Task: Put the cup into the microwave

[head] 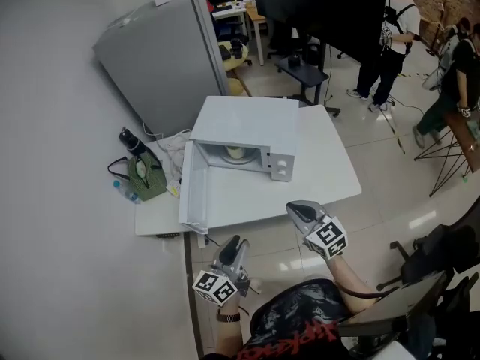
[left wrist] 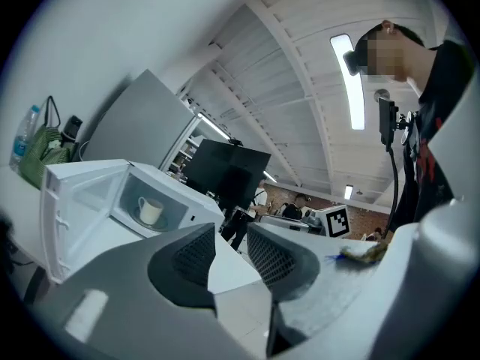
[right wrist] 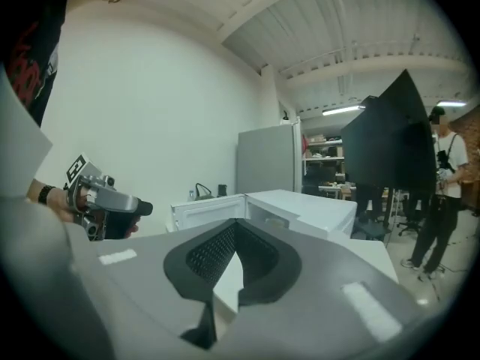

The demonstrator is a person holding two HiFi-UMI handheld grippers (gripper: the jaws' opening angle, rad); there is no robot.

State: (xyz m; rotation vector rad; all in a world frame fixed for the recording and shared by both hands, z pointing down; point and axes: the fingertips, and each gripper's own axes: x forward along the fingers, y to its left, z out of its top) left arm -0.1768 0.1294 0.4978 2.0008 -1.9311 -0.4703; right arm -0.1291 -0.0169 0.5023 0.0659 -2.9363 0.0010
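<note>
The cup [left wrist: 150, 211] stands upright inside the microwave [head: 251, 122], on what looks like the turntable plate. The microwave door [head: 193, 190] is swung fully open. Both claws hang off the near edge of the white counter [head: 322, 167], well apart from the cup.

The left claw [head: 234, 244] has its jaws spread with nothing between them. In its own view the cup lies ahead and to the left of its tips, past the open door.

The right claw [head: 295, 208] has its jaws pressed together and holds nothing. The microwave lies straight ahead beyond its tips, and the cup is too small to pick out from there.

A green bag [head: 146, 177] lies on the counter beyond the left claw, beside the door.
</note>
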